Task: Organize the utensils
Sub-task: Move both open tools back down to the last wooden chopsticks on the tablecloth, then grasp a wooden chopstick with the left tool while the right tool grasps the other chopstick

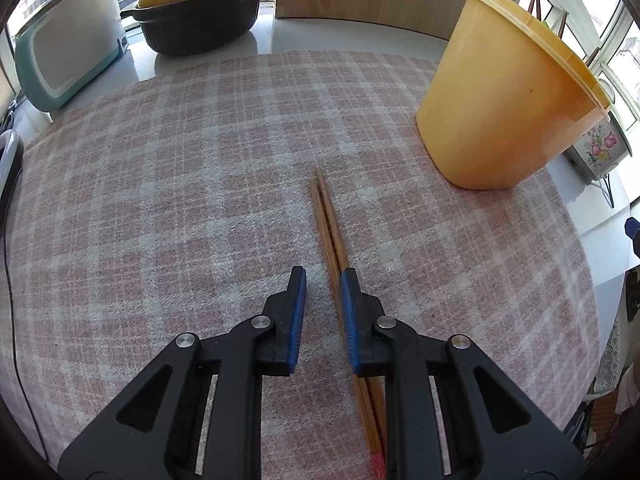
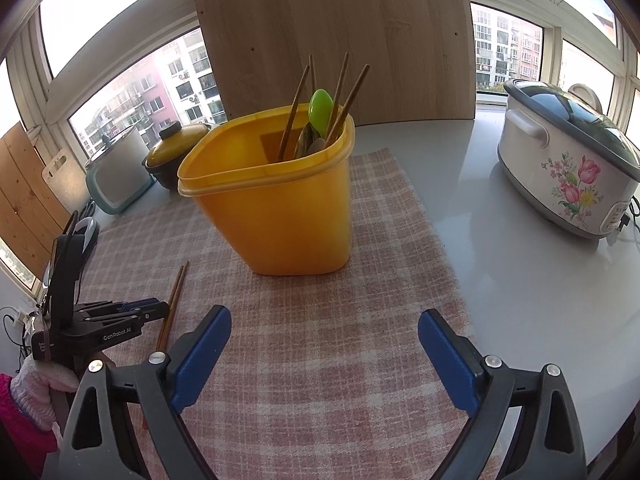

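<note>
A pair of brown wooden chopsticks (image 1: 326, 216) (image 2: 174, 300) lies on the pink checked cloth (image 1: 160, 160). My left gripper (image 1: 323, 276) (image 2: 154, 307) is low over their near half, jaws a narrow gap apart. The sticks run along the inner face of the right finger (image 1: 352, 320) and pass under it; the other pad is clear of them, so nothing is pinched. My right gripper (image 2: 325, 316) stands wide open over bare cloth, in front of the yellow container (image 2: 280, 216) (image 1: 492, 112). Several chopsticks (image 2: 344, 92) and a green spoon (image 2: 320, 108) stand in its far corner.
A flowered white cooker (image 2: 568, 160) sits on the grey counter to the right. A wooden board (image 2: 332, 40) leans at the back. A yellow-lidded dark pot (image 1: 196, 12) and a teal and white appliance (image 1: 68, 48) stand at the back left. A pink sleeve (image 2: 16, 412) shows at the lower left.
</note>
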A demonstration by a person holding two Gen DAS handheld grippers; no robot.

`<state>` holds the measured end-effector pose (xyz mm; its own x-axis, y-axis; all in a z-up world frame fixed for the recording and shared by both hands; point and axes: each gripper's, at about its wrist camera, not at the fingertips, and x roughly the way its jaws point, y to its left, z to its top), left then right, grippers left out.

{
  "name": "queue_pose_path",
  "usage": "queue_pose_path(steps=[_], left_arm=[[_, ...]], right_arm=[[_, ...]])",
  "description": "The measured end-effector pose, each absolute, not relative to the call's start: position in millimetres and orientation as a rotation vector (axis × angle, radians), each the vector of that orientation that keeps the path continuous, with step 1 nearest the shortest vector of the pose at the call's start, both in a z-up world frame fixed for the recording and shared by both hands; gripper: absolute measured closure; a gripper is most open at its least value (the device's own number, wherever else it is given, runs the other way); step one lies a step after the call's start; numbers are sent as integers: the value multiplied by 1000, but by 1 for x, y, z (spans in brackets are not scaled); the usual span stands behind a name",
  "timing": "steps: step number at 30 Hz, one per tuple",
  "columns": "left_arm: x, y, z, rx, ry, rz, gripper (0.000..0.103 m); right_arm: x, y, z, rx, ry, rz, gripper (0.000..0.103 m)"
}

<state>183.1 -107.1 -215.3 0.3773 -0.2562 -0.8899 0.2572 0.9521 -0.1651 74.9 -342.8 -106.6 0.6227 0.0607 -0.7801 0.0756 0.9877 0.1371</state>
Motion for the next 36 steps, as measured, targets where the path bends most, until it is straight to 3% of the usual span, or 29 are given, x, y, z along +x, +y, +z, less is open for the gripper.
queue_pose_path(steps=[13,22,36], left_arm=[[181,-115,-221,83,1150,-312,86],[185,-113,-220,62,1133,-297,98],[174,-75,-221,0,1129,-275,99]], right_arm=[[77,-336,-111,164,916,1,7],[83,-324,-117,189,961,53,17],[115,-258,-146,231,1112,223,40]])
